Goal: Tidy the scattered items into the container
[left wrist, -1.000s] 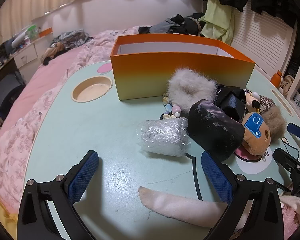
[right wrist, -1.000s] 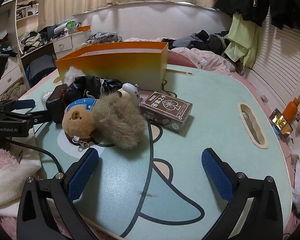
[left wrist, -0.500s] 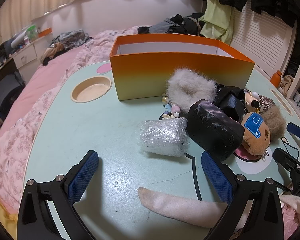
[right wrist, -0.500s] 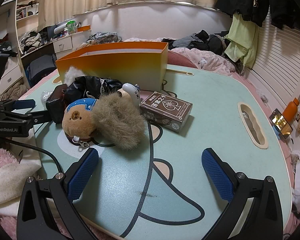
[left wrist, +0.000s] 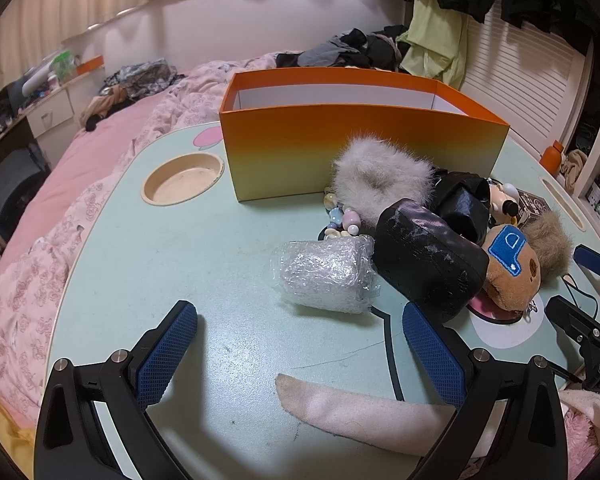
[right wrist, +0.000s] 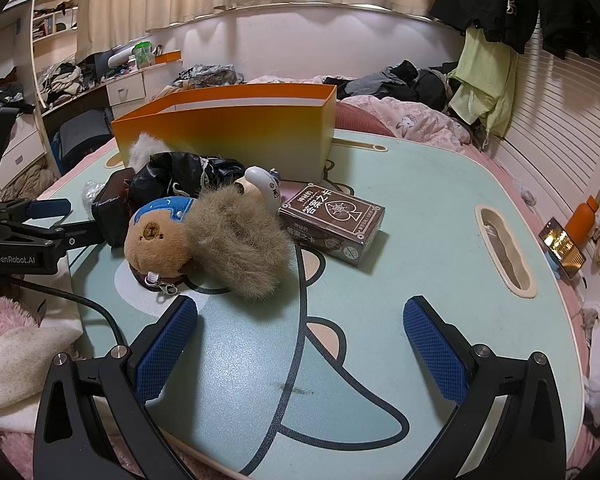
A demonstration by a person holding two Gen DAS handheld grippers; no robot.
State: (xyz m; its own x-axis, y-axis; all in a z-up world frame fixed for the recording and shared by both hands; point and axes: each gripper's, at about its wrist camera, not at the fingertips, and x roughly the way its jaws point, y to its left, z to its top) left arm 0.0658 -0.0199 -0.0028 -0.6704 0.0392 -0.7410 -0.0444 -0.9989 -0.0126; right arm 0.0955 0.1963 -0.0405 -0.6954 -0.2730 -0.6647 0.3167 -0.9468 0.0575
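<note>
An empty orange box (left wrist: 360, 136) stands on the pale green table (left wrist: 160, 248); it also shows in the right wrist view (right wrist: 236, 136). In front of it lie a bubble-wrapped packet (left wrist: 324, 274), a black pouch (left wrist: 428, 258), a grey fur ball (left wrist: 380, 178), pastel beads (left wrist: 342, 218), a black bag (right wrist: 180, 176), a bear plush (right wrist: 160, 236), a brown fur piece (right wrist: 240, 244) and a brown card box (right wrist: 332, 222). My left gripper (left wrist: 300, 354) is open and empty, just short of the packet. My right gripper (right wrist: 300, 350) is open and empty, near the brown fur.
A cream sock (left wrist: 360, 412) lies at the table's near edge. A round cup recess (left wrist: 182, 178) and a slot recess (right wrist: 504, 248) are set into the table. Pink bedding (left wrist: 60, 184) surrounds the table. A phone (right wrist: 562, 248) and orange bottle (right wrist: 580, 220) stand at the right.
</note>
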